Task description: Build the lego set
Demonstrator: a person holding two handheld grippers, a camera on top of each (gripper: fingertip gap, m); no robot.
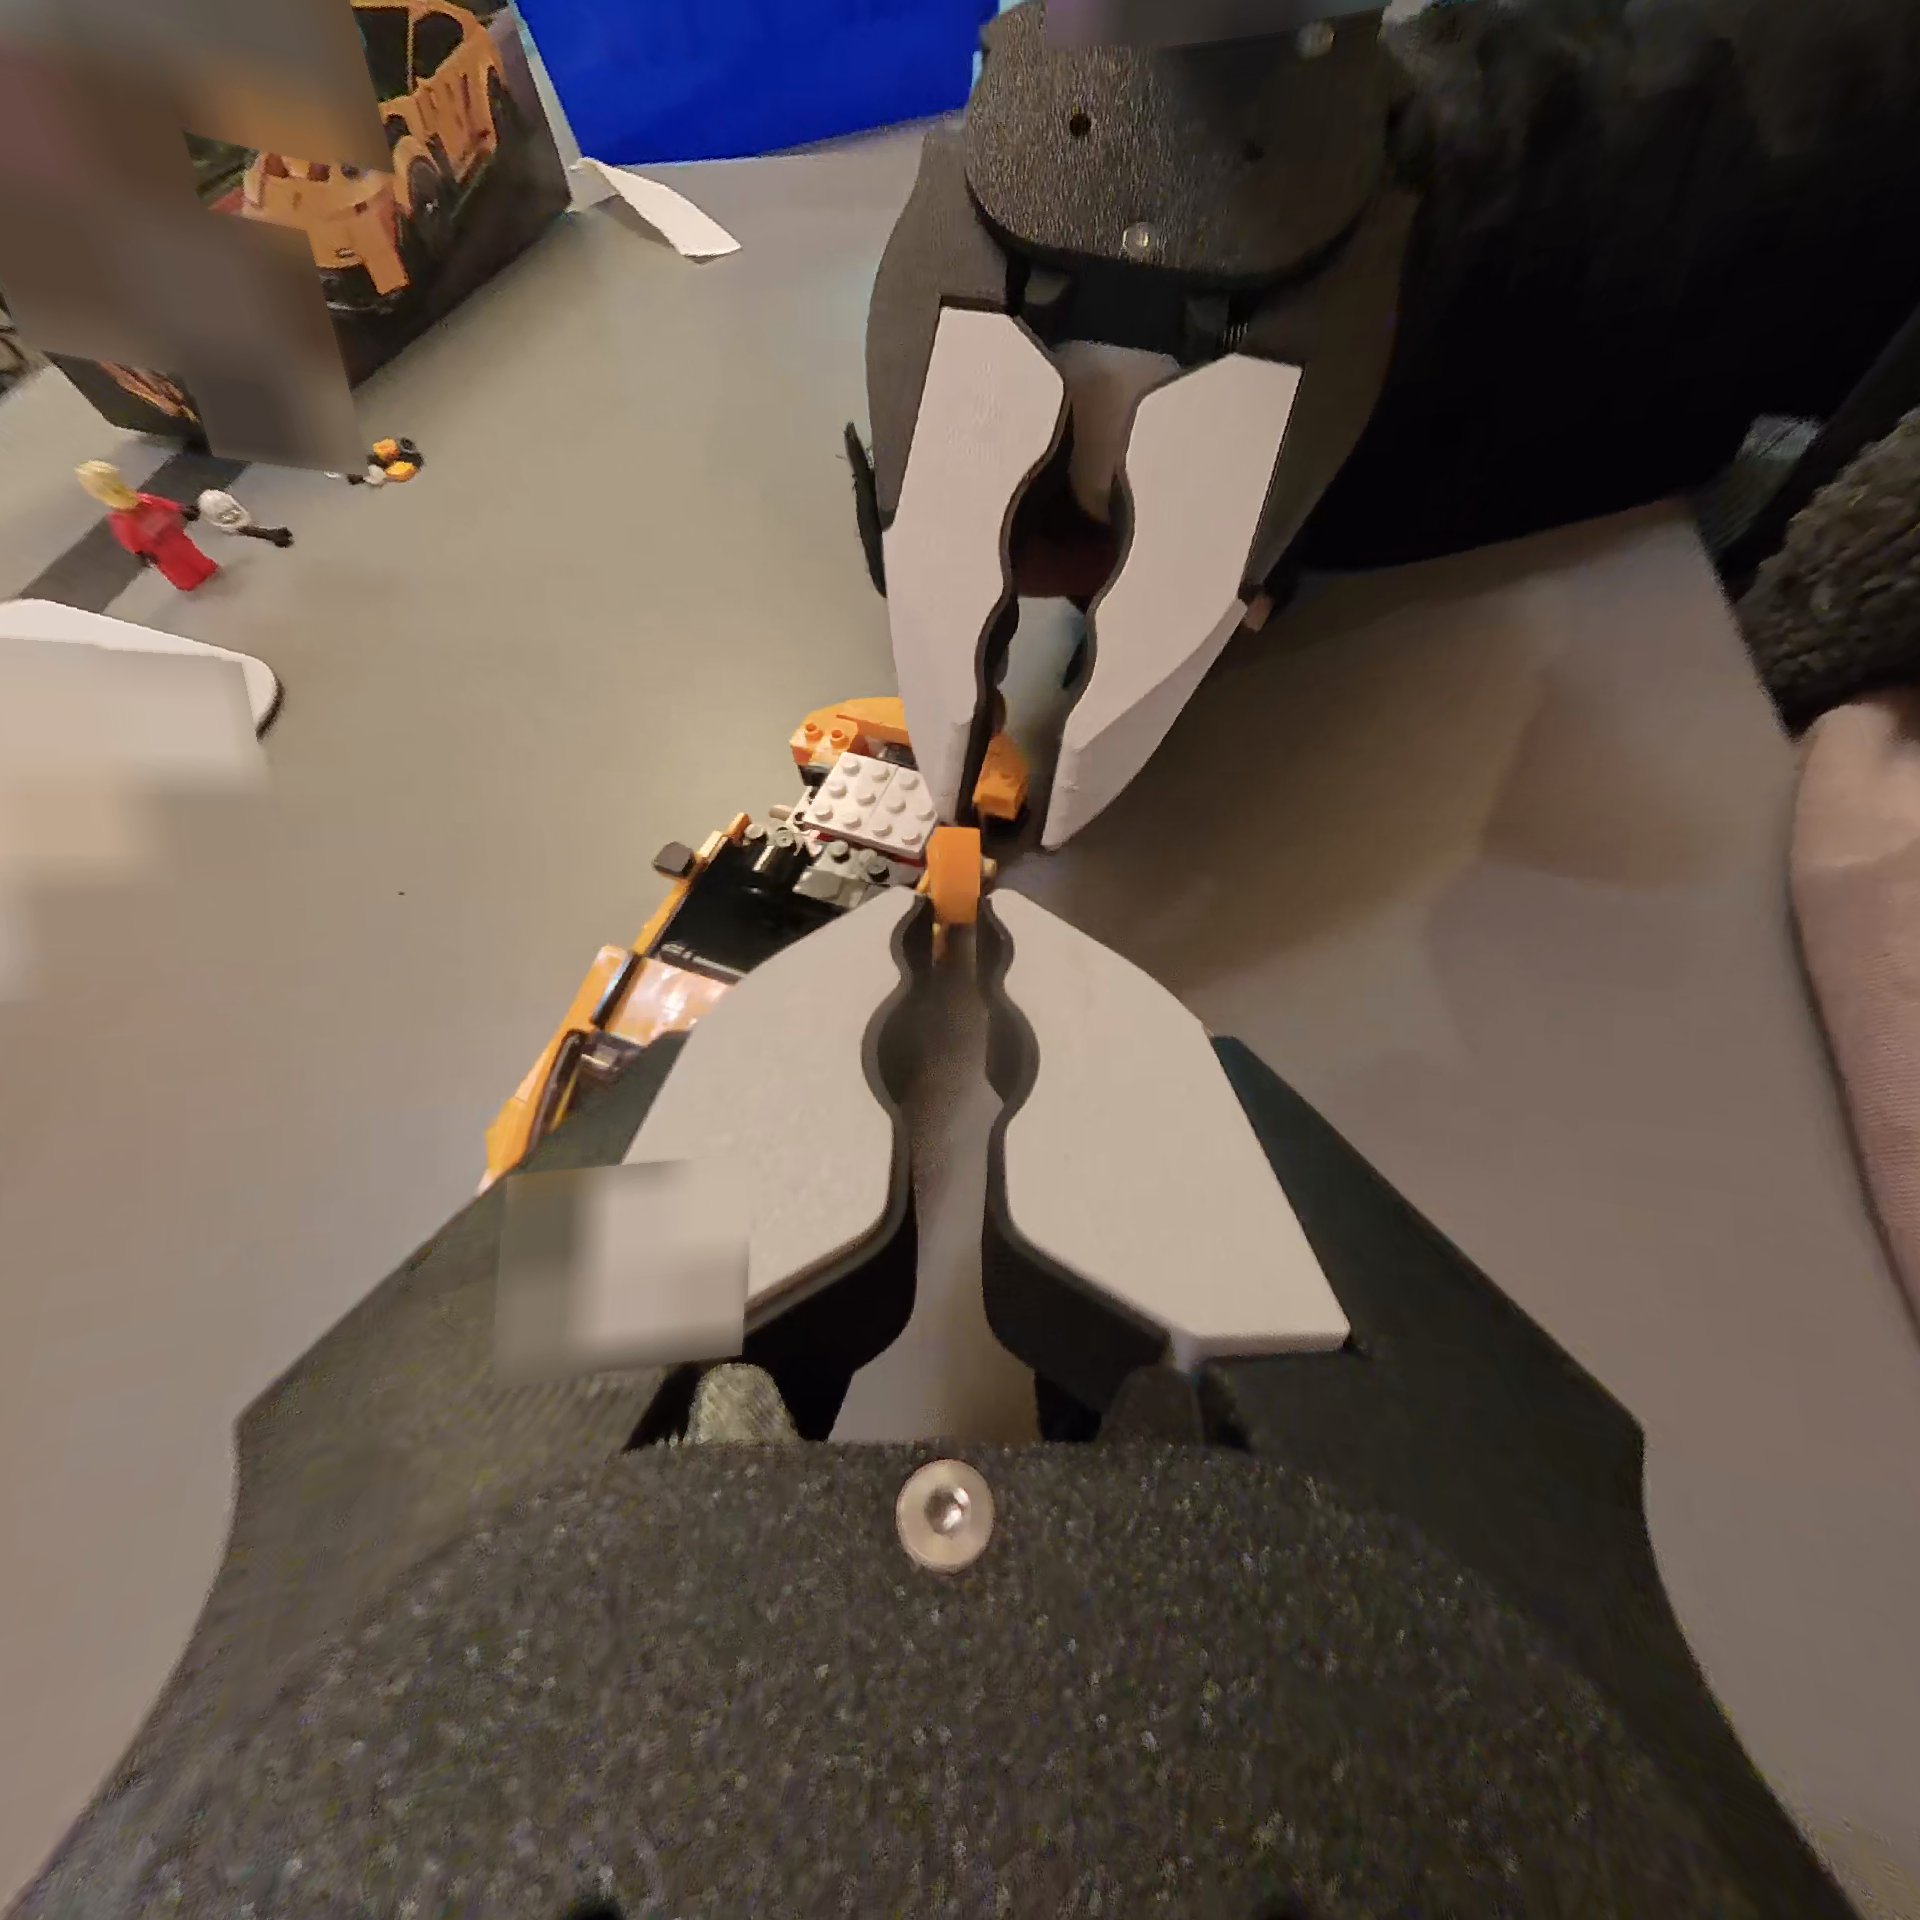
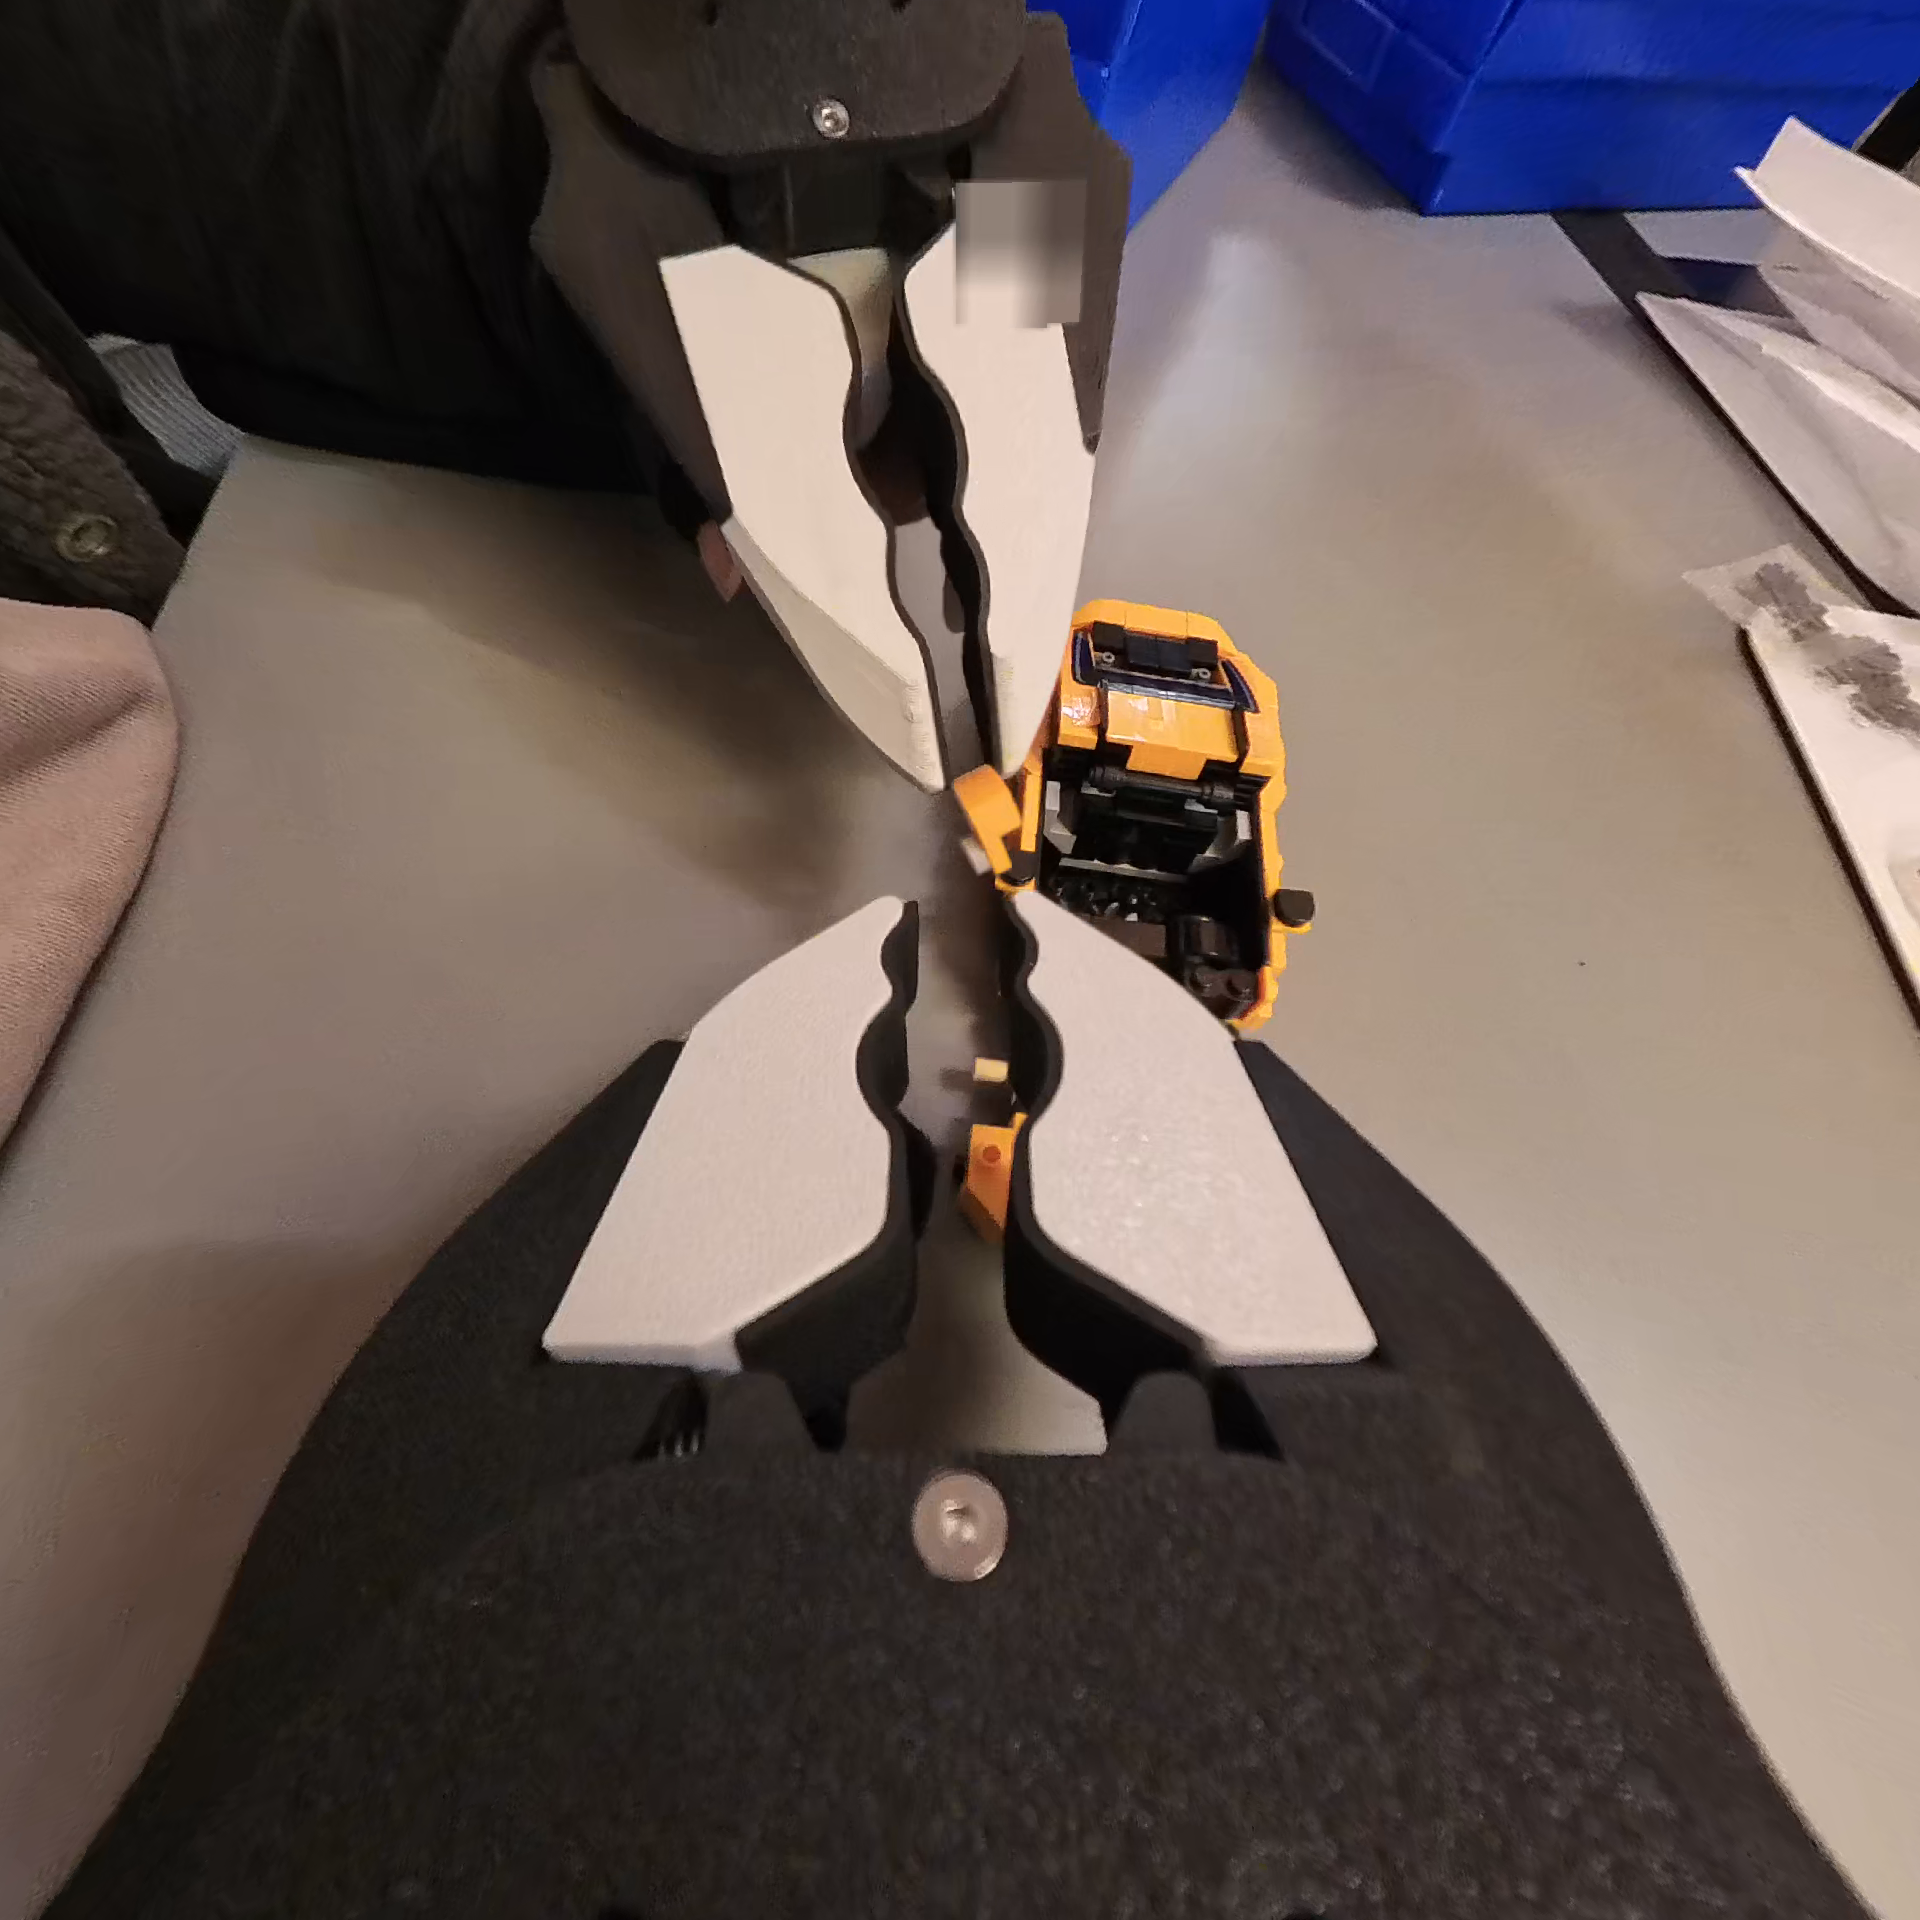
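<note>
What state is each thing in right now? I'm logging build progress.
Left hand-held gripper: shut on the orange piece.
Right hand-held gripper: slightly open, nothing between its tips.
Lego car: partly built, cabin uncovered, on the table.
Red minifigure: standing, apart from the car.

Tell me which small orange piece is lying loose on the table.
The little orange block on the table, between the right claw's fingers. The other, the curved orange piece, is pinched in the left claw's tips beside the car.
</note>
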